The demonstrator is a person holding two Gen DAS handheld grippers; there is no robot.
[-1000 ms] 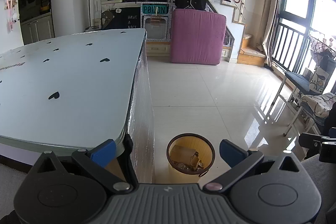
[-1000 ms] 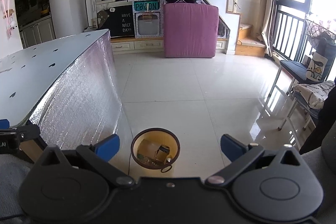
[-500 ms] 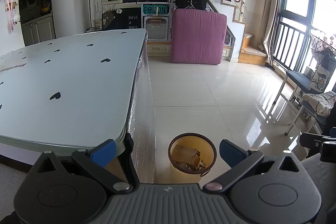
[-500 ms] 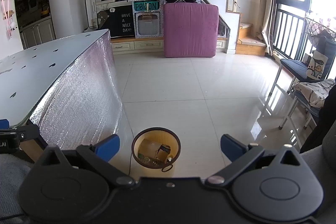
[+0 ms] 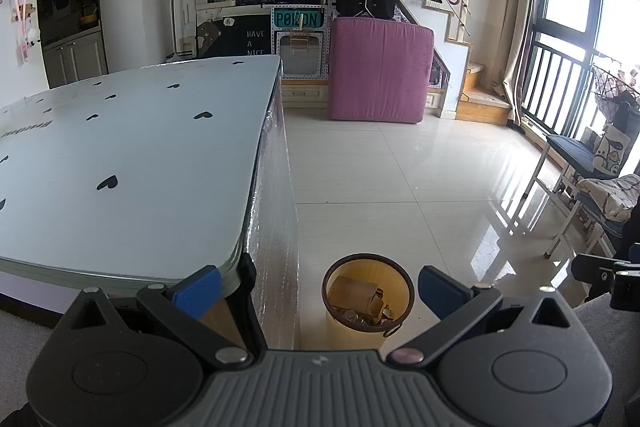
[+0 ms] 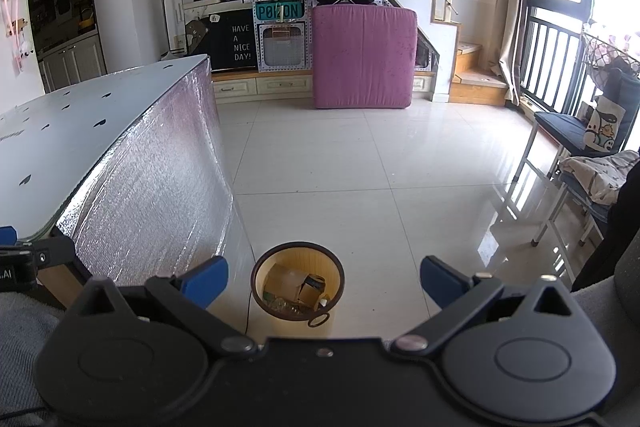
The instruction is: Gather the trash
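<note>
A yellow waste bin [image 5: 335, 327] with a dark rim stands on the tiled floor beside the table's near corner. It holds cardboard pieces and other small trash [image 5: 356, 297]. It also shows in the right wrist view [image 6: 264, 277], with cardboard and a small box [image 6: 310, 289] inside. My left gripper [image 5: 320, 289] is open and empty, held above and behind the bin. My right gripper [image 6: 324, 277] is open and empty, also above the bin.
A pale table [image 5: 120, 163] with black heart marks and a foil-wrapped side [image 6: 160, 187] is at the left. A pink mattress [image 5: 380, 71] leans at the back. Folding chairs [image 5: 580, 179] stand at the right by the window. Glossy tiled floor [image 6: 360, 155] lies between.
Both views have shifted very slightly; the bin sits a touch further right in each. Both grippers stay open and empty.
</note>
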